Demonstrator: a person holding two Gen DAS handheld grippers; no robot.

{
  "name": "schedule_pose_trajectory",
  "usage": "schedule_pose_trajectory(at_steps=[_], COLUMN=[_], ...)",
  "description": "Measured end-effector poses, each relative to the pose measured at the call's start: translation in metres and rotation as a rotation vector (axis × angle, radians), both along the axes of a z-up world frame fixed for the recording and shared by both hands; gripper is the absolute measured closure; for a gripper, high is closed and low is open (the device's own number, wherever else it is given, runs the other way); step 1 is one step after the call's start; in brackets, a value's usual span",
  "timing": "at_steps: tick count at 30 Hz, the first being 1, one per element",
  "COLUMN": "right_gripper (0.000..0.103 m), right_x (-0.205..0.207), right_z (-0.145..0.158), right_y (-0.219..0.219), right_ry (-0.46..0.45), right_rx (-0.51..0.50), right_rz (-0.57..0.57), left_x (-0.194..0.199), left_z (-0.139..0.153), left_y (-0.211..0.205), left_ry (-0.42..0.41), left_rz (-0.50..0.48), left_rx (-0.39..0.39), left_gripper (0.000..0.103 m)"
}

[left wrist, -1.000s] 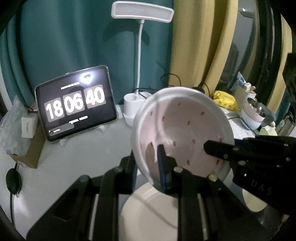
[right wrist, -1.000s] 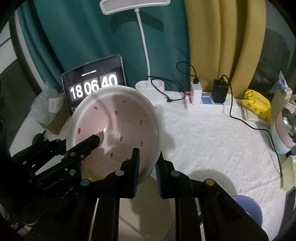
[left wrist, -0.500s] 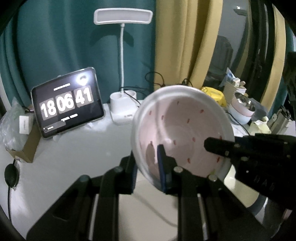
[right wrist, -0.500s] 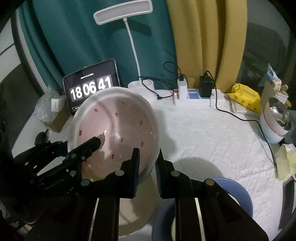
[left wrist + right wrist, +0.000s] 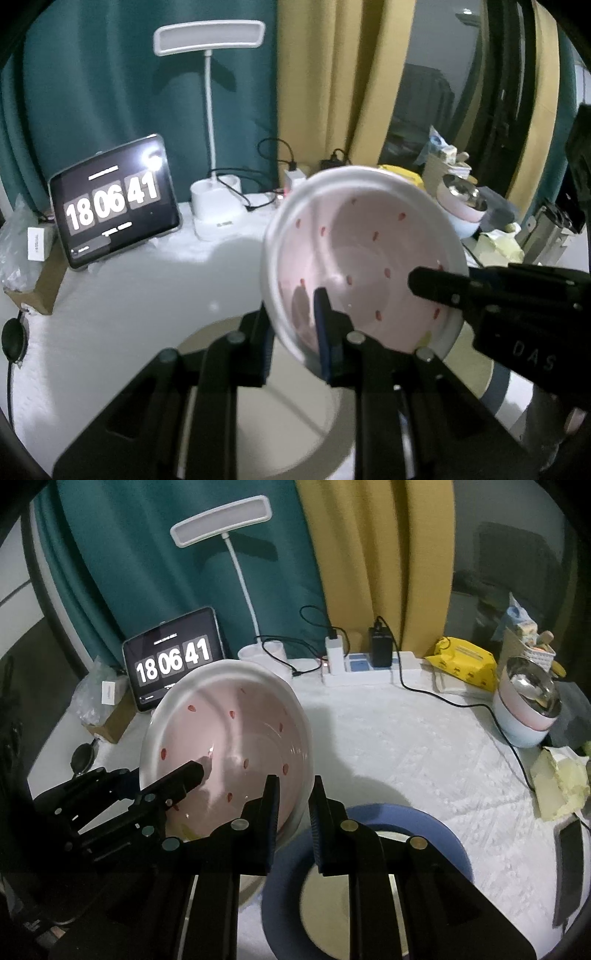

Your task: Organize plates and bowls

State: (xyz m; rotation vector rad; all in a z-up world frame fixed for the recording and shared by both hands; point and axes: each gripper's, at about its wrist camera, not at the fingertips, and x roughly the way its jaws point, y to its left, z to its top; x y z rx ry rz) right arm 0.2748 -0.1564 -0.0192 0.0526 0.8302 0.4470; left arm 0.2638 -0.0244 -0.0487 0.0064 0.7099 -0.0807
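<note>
A pink bowl with red specks and a white rim (image 5: 365, 251) (image 5: 229, 746) is held tilted above the table by both grippers. My left gripper (image 5: 293, 332) is shut on its near left rim. My right gripper (image 5: 293, 801) is shut on its right rim; it also shows in the left wrist view (image 5: 480, 291). A cream plate (image 5: 280, 398) lies on the table under the bowl. A blue-rimmed plate (image 5: 436, 834) lies under my right gripper.
A tablet clock (image 5: 173, 661), a white desk lamp (image 5: 258, 650), a power strip with chargers (image 5: 369, 664), a yellow pack (image 5: 461, 661) and a small pot (image 5: 524, 709) stand along the back and right. A cardboard box (image 5: 40, 273) is at the left.
Both grippers have carried the bowl to the right and higher. The blue-rimmed plate has come into the right wrist view below the gripper. The grip on the bowl is unchanged.
</note>
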Motion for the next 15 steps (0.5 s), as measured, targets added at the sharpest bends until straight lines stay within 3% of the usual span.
schedule_pose_trajectory(at_steps=[15], right_gripper=[0.086], right_x=[-0.019], right_z=[-0.007], right_y=[-0.051], right_ry=[0.005], right_rx=[0.023], right_rz=[-0.063], left_x=[-0.009], left_z=[-0.006], left_y=[-0.049], left_ry=[0.023], left_rz=[-0.061], left_rx=[0.009], left_gripper=[0.083])
